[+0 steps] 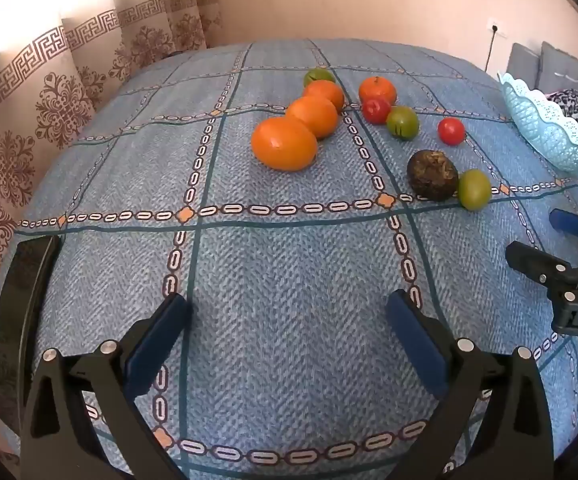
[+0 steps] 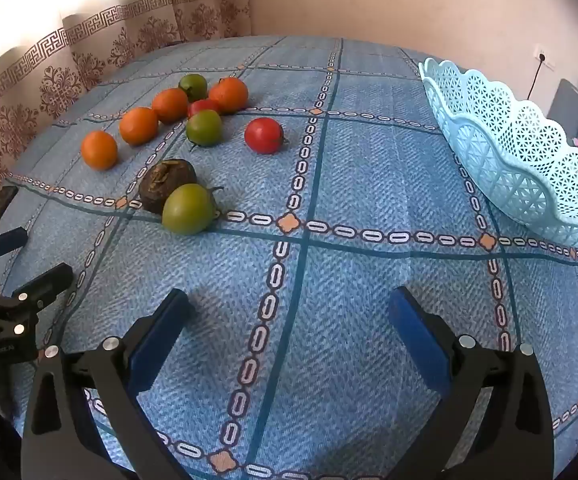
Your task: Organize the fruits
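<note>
Jaws on both grippers spread wide, nothing between the pads. Left gripper (image 1: 287, 312) hangs over bare cloth at bottom centre of its view; right gripper (image 2: 289, 308) the same in its own view, and it also shows at the right edge of the left view.

Fruit all loose on the blue tablecloth (image 2: 329, 280), in the upper left quarter of the right view. Nearest the right gripper: a green tomato (image 2: 188, 209) touching a dark, rough-skinned fruit (image 2: 168, 183) just behind it. Further up, a red tomato (image 2: 264, 135) sits alone, apart from the others. Beyond it a second green tomato (image 2: 204, 128), a partly hidden red one (image 2: 203, 107), a third green one (image 2: 193, 87) and four oranges; three of them run in a diagonal line, lowest at (image 2: 99, 150).

Judgement: no pick begun yet. The near green tomato looks the easiest first grasp for the right side. Come in from the open front-right side so the pads don't nudge the dark fruit; close gently, as tomato skin likely bruises. Round fruit may roll on the cloth if bumped.

Pale blue lattice basket (image 2: 521, 168) at upper right of the right view, at the table's edge. What shows of its inside holds no fruit; its floor is mostly hidden.
</note>
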`<action>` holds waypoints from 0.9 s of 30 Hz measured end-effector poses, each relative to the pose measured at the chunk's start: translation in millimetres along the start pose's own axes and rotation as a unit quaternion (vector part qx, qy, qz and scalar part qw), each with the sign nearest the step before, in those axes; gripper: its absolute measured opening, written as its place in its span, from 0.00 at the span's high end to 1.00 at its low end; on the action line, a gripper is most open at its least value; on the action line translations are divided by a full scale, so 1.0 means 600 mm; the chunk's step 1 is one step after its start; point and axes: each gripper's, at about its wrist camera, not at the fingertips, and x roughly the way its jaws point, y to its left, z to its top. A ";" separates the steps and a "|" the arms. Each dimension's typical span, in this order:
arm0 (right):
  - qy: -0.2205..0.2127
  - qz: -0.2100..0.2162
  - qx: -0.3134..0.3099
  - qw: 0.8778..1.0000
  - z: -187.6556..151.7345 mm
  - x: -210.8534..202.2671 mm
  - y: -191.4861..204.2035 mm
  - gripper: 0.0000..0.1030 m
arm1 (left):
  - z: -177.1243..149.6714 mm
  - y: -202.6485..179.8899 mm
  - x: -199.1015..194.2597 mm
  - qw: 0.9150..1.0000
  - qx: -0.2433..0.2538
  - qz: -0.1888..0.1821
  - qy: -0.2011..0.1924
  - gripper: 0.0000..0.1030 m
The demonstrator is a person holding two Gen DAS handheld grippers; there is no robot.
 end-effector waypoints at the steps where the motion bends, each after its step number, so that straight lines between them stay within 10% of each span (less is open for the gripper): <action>1: -0.002 -0.003 0.000 1.000 0.001 -0.001 0.001 0.02 | 0.000 0.002 0.000 1.000 -0.003 -0.003 -0.001 0.05; 16: -0.007 0.001 -0.002 1.000 0.001 -0.005 -0.010 0.02 | -0.002 0.010 -0.018 0.999 -0.026 0.013 -0.034 0.05; 27: -0.113 0.031 0.005 0.993 -0.020 -0.069 -0.006 0.02 | -0.005 0.013 -0.039 0.996 -0.027 0.041 -0.073 0.05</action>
